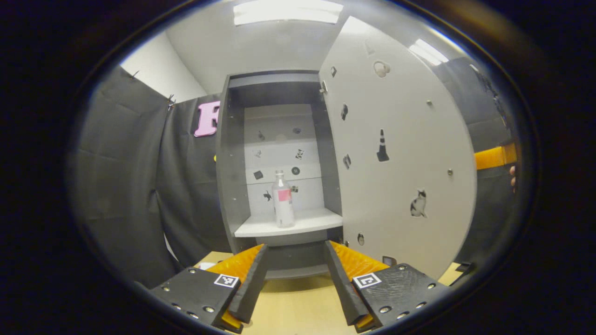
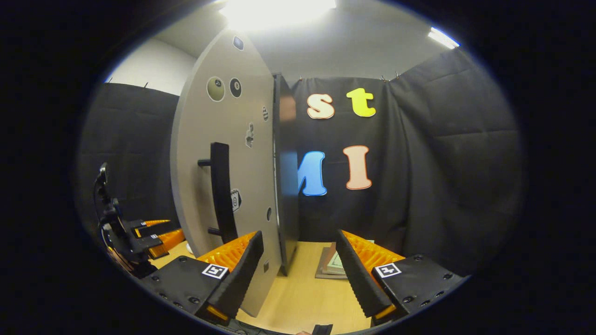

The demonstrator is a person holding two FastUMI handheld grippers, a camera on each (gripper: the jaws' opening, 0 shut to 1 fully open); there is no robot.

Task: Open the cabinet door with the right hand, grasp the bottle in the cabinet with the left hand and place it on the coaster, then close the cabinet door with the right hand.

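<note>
2 tools, the left tool (image 1: 295, 253) and right tool (image 2: 298, 246), gape wide and empty while the clear plastic bottle (image 1: 282, 199) stands mid-shelf inside the grey cabinet (image 1: 231, 163), where a careless left reach past the open grey door (image 1: 400, 153) could topple it.

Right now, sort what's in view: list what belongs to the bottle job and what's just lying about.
For the job:
- bottle, upright on the cabinet shelf
- cabinet door, swung open
- door handle
- left gripper, open, facing the bottle
- right gripper, open, beside the door's edge

Just lying about:
- flat books on the table
- stickers on the door
</note>
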